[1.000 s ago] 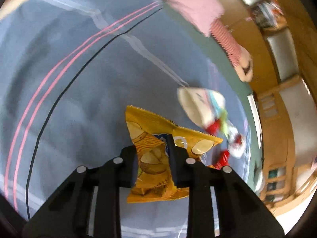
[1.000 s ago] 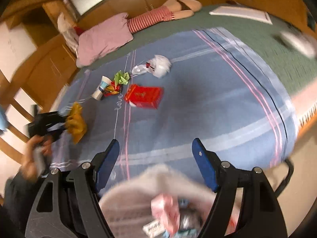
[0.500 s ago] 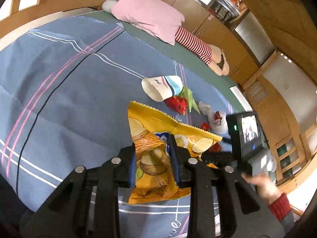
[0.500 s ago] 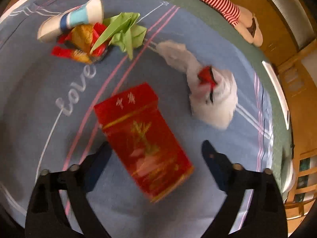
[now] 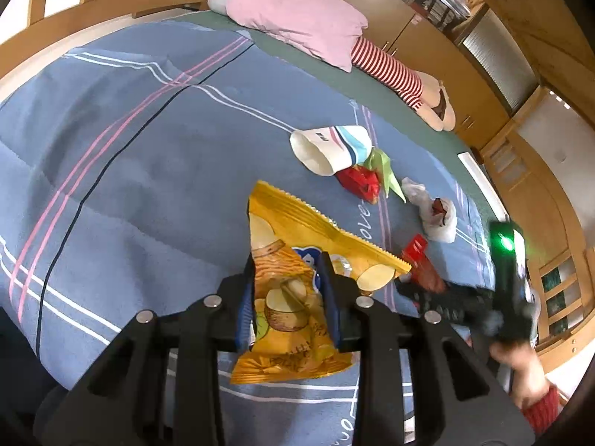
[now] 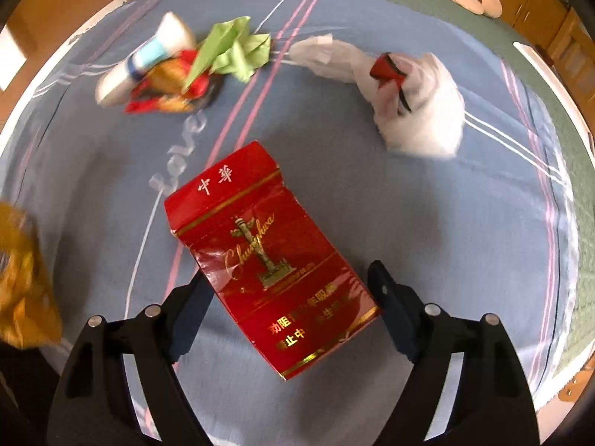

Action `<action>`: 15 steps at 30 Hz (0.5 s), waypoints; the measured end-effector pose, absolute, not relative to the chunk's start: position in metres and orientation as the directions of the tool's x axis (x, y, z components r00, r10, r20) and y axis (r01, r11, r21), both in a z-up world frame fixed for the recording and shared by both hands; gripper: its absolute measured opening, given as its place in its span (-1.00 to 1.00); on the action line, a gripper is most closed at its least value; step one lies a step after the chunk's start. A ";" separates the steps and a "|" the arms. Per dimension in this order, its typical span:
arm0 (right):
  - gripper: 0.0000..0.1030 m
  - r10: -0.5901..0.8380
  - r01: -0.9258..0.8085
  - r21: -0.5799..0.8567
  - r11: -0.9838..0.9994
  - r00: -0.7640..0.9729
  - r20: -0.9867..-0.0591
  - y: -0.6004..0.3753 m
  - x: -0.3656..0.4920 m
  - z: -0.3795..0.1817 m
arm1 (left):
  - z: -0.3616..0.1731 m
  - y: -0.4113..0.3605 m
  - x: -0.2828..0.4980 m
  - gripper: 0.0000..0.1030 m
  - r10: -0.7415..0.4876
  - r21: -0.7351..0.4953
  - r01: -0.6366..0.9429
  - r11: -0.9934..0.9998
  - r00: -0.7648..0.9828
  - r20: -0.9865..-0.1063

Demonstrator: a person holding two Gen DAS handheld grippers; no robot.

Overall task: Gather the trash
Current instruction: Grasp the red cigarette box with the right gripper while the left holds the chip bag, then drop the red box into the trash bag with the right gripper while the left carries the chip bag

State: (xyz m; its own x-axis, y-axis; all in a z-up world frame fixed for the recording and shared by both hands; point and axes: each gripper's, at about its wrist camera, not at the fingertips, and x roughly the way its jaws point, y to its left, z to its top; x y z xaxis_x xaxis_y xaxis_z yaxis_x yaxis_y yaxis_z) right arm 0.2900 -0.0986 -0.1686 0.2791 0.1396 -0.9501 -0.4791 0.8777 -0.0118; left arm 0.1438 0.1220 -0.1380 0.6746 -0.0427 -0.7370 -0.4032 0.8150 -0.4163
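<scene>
Bed covered by a blue blanket [image 5: 122, 156] with pink and white stripes; trash scattered over it. Left claw [image 5: 288, 290] is clamped on a yellow chip bag [image 5: 293, 256], both pads pressing its crumpled middle, the bag's serrated top edge fanning up and to the right above the fingers, its bottom hanging below them, clear of the blanket. Its jaws have just been easing a little wider, the bag still pinched between them. Right claw [image 6: 288, 293] points steeply down over a red cigarette carton [image 6: 266, 256] lying flat on the blanket. The carton sits between the two fingers, its lower half inside the gap and its top end reaching past the tips, turned at a slant to them. The left finger is just beside or touching the carton's left edge, cannot tell which; the right finger stands apart from its right edge. These jaws have just been closing, but stand wide and not gripping. Beyond the carton: a white plastic bag [image 6: 416, 111] with a red scrap in it to the upper right, and to the upper left a paper cup [image 6: 148, 63] on its side, touching a red wrapper [image 6: 167, 89] and a crumpled green paper [image 6: 234, 52]. A pink pillow [image 5: 297, 11] lies at the far end of the bed.
</scene>
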 end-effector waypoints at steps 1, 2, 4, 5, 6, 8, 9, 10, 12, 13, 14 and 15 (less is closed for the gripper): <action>0.58 0.137 -0.485 -0.019 0.874 0.284 -0.949 -0.102 0.282 -0.167 | -0.138 0.122 0.144 -0.39 -0.041 -0.413 -0.405 0.816 0.672 -0.740; 0.58 0.130 -0.493 -0.033 0.870 0.293 -0.947 -0.105 0.270 -0.166 | -0.138 0.121 0.144 -0.39 -0.041 -0.406 -0.401 0.821 0.669 -0.742; 0.58 0.131 -0.500 -0.045 0.865 0.311 -0.941 -0.110 0.249 -0.162 | -0.138 0.117 0.145 -0.42 -0.036 -0.387 -0.389 0.836 0.664 -0.747; 0.58 0.142 -0.499 -0.034 0.866 0.311 -0.940 -0.114 0.242 -0.161 | -0.137 0.115 0.146 -0.43 -0.035 -0.380 -0.385 0.841 0.663 -0.748; 0.58 0.156 -0.488 -0.019 0.872 0.316 -0.936 -0.119 0.236 -0.159 | -0.137 0.113 0.146 -0.43 -0.034 -0.374 -0.379 0.846 0.662 -0.749; 0.58 0.184 -0.455 0.018 0.890 0.324 -0.928 -0.130 0.226 -0.154 | -0.136 0.112 0.146 -0.46 -0.038 -0.372 -0.369 0.852 0.664 -0.747; 0.58 0.205 -0.437 0.044 0.898 0.328 -0.922 -0.135 0.223 -0.151 | -0.135 0.112 0.146 -0.46 -0.039 -0.372 -0.364 0.854 0.667 -0.744; 0.58 0.226 -0.421 0.071 0.905 0.333 -0.915 -0.137 0.221 -0.148 | -0.135 0.112 0.146 -0.46 -0.042 -0.374 -0.359 0.855 0.671 -0.740; 0.58 0.256 -0.393 0.107 0.913 0.352 -0.900 -0.141 0.214 -0.136 | -0.133 0.112 0.144 -0.47 -0.056 -0.388 -0.346 0.854 0.681 -0.730; 0.58 0.271 -0.385 0.122 0.915 0.363 -0.891 -0.146 0.208 -0.130 | -0.132 0.112 0.143 -0.47 -0.063 -0.397 -0.339 0.853 0.687 -0.724; 0.58 0.294 -0.382 0.142 0.913 0.377 -0.878 -0.150 0.202 -0.120 | -0.131 0.113 0.142 -0.47 -0.072 -0.408 -0.330 0.851 0.696 -0.714; 0.58 0.319 -0.383 0.163 0.909 0.391 -0.863 -0.154 0.195 -0.110 | -0.129 0.114 0.140 -0.47 -0.081 -0.420 -0.322 0.848 0.705 -0.704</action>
State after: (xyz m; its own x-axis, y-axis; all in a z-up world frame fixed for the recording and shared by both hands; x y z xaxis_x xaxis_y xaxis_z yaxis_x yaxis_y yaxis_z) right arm 0.1946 -0.1540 -0.1096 0.3915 0.3195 -0.8629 -0.3827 0.9094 0.1631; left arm 0.1404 0.1142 -0.1293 0.7055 -0.0809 -0.7041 -0.3221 0.8483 -0.4202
